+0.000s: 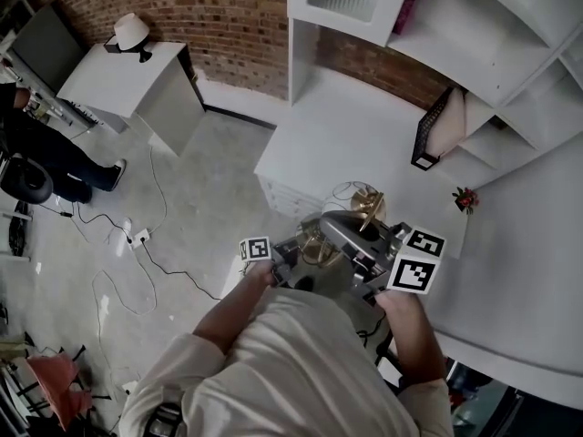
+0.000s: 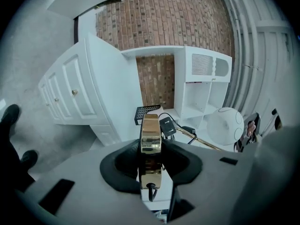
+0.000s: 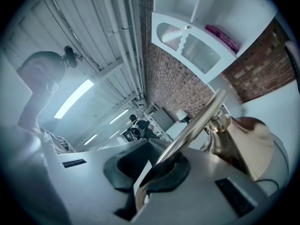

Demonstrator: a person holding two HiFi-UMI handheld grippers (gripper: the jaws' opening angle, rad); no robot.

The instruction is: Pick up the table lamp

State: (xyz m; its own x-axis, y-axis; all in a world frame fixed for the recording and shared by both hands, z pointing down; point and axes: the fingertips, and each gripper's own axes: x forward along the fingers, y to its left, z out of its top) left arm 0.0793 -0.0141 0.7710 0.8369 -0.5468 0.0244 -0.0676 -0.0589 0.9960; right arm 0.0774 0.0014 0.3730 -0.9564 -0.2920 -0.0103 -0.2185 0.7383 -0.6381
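The gold table lamp [image 1: 367, 206] hangs in front of me, held between both grippers above the floor beside the white desk. My left gripper [image 1: 290, 264] is shut on the lamp's flat gold base [image 2: 151, 142], which stands edge-on between its dark pads [image 2: 123, 165]. The black cord with its switch [image 2: 167, 125] trails from the base. My right gripper [image 1: 369, 244] is shut on the thin gold stem [image 3: 194, 123], which runs up out of the jaws to the gold shade [image 3: 248, 142].
A white desk with shelving [image 1: 364, 126] stands ahead, with a black mesh file holder [image 1: 426, 139] and a small red flower [image 1: 465, 198] on it. At the far left stands a white cabinet [image 1: 137, 80] with another lamp [image 1: 130, 33]. A person [image 1: 50, 157] stands at the left; cables [image 1: 137, 244] cross the floor.
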